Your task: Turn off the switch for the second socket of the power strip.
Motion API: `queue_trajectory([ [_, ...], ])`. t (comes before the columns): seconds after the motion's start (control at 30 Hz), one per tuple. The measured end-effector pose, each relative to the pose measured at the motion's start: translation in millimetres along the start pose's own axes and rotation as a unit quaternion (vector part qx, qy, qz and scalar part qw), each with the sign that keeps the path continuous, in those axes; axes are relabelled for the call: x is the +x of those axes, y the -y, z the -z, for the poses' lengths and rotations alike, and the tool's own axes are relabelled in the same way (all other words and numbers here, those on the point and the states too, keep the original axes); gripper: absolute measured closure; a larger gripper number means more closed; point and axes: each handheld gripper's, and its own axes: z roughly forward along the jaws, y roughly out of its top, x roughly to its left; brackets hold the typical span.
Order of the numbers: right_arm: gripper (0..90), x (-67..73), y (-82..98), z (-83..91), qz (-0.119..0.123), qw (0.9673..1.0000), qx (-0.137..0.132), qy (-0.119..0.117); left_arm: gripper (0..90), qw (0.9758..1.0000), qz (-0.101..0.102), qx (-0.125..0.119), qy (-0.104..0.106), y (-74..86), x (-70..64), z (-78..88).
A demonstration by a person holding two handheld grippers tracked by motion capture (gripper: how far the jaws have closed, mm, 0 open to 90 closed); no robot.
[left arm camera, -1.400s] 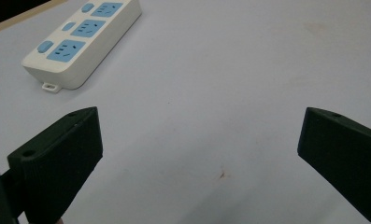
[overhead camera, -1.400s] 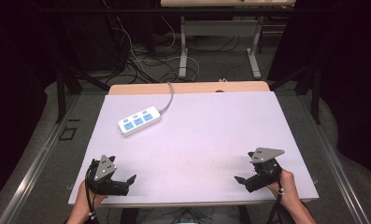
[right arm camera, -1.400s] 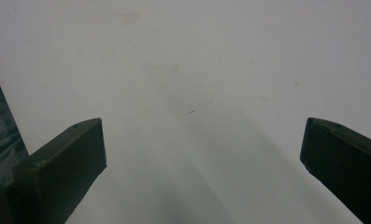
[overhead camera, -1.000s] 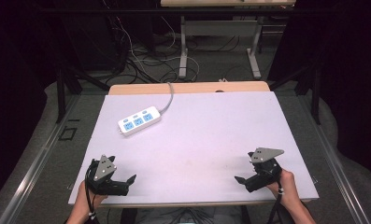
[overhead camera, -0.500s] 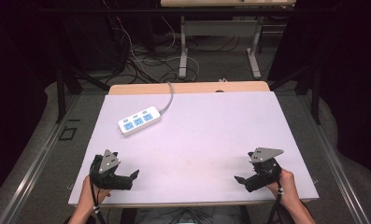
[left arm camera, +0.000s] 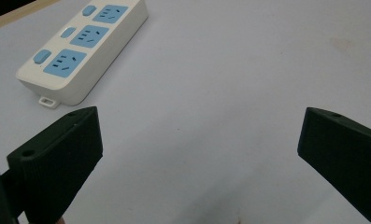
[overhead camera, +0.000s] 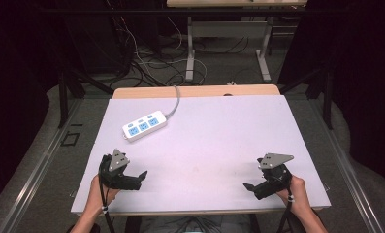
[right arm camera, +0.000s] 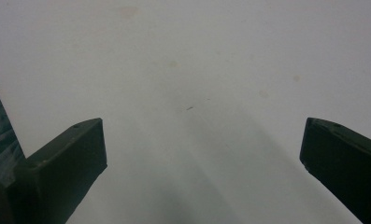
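Nothing was yet held: the left gripper (overhead camera: 140, 175) and right gripper (overhead camera: 248, 187) were spread wide over the table (overhead camera: 219, 136). The power strip (overhead camera: 144, 126), lying far-left, probably needed a reach first.

- I see a white power strip (overhead camera: 144, 126) with 3 blue socket panels and blue switches, on a pale grey cord.
- My table (overhead camera: 219, 145) is pale lilac-white with a tan far edge.
- Both the left gripper (overhead camera: 132, 178) and right gripper (overhead camera: 256, 188) are black with grey plates.
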Motion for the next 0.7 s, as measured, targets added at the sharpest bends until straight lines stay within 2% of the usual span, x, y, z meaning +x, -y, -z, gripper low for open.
queue_trajectory([
  [0.3,0.2,0.1,0.2,-1.0,0.004,1.0000,-0.003,0.002,0.1,1.0000,-0.003,0.005,-0.003,-6.7,10.0,-9.0],
  [0.4,0.2,0.5,0.4,-0.9,0.001,1.0000,-0.004,0.002,0.2,1.0000,-0.001,0.007,-0.004,-9.4,14.4,-13.6],
  [0.47,0.2,0.6,0.4,-1.0,0.001,1.0000,-0.004,0.004,0.2,1.0000,0.008,0.003,0.001,-10.6,17.2,-17.4],
  [0.7,0.2,-0.2,0.4,-0.3,0.002,1.0000,0.002,-0.001,0.2,0.9999,0.011,0.005,-0.007,-16.3,25.1,-25.2],
])
